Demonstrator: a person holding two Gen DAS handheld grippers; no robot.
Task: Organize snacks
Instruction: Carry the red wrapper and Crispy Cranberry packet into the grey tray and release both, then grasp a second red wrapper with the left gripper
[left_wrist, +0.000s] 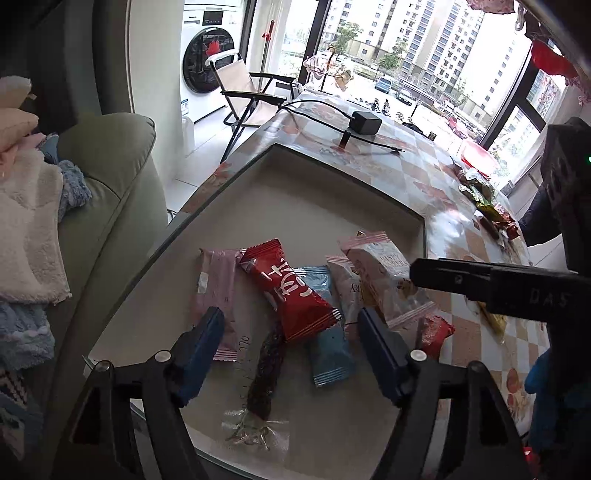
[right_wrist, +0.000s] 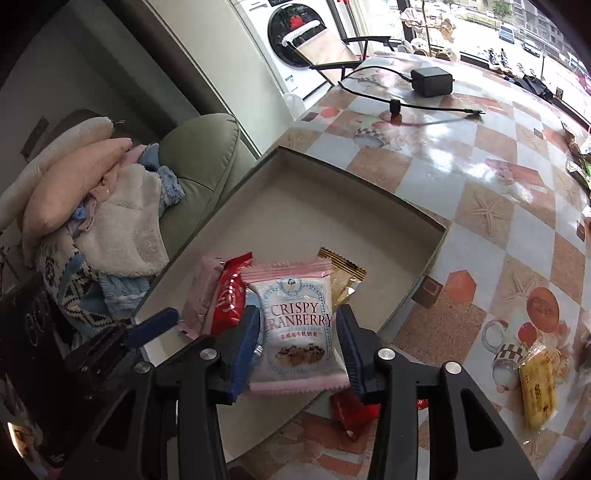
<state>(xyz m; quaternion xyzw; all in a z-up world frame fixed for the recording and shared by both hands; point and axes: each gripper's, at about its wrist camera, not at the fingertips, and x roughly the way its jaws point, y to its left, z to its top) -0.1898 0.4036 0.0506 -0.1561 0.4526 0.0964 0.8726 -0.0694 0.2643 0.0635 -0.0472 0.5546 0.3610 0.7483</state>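
A shallow beige box (left_wrist: 310, 184) lies on the table and holds several snack packets: a pale pink one (left_wrist: 218, 288), a red one (left_wrist: 291, 291), a blue one (left_wrist: 328, 350) and a dark stick in clear wrap (left_wrist: 264, 373). My left gripper (left_wrist: 291, 354) is open, hovering over these packets. My right gripper (right_wrist: 299, 350) is shut on a pink-and-white "Crispy Cranberry" packet (right_wrist: 297, 328), held over the box's near right part; it also shows in the left wrist view (left_wrist: 380, 269). A gold packet (right_wrist: 341, 277) lies behind it.
A small red packet (right_wrist: 351, 410) and a yellow packet (right_wrist: 537, 387) lie on the tiled tablecloth outside the box. More wrappers (left_wrist: 487, 206) sit at the table's right. A black adapter with cable (right_wrist: 432, 81) lies farther back. A green sofa with clothes (right_wrist: 122, 206) stands left.
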